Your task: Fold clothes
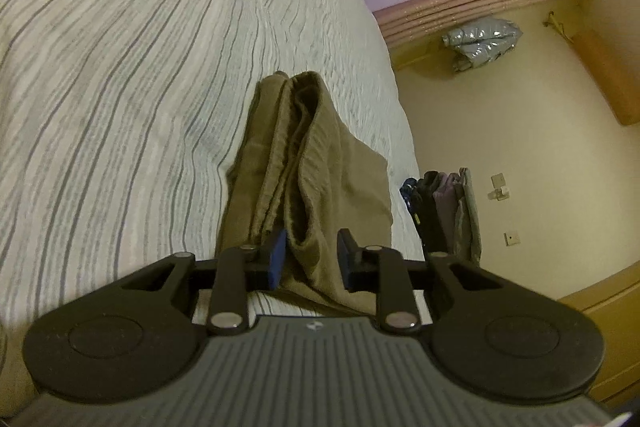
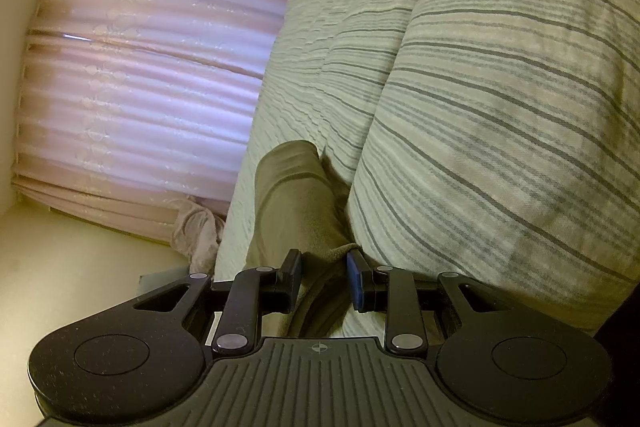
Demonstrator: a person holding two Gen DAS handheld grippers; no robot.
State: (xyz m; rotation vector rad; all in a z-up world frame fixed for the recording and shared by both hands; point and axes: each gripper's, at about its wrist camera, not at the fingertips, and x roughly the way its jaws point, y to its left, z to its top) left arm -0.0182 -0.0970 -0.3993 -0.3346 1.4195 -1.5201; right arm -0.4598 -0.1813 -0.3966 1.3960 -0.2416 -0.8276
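— Start on the left. Where's the cloth from that hand?

— Straight ahead of it. The left gripper [image 1: 312,259] is clamped on the near end of the khaki garment [image 1: 304,155], with a bunched fold filling the narrow gap between its jaws. From there the garment runs directly away along the gripper's own line. It is long, doubled lengthwise, and lies on the striped bed [image 1: 120,67] close to the edge that drops to the floor.

— And the right?

— Much the same. The right gripper [image 2: 324,279] is partly closed with a hem of that cloth pinched between its jaws. The rest stretches away from it, squeezed in just beside the plump striped duvet [image 2: 500,107].

— Which hand is nearer?

— Both are already on it. Neither gripper shows from the other's side, so I can't tell how the two grips sit across the end.

— So the fold?

— I'd say it goes along that long axis, near end carried over toward the far end.
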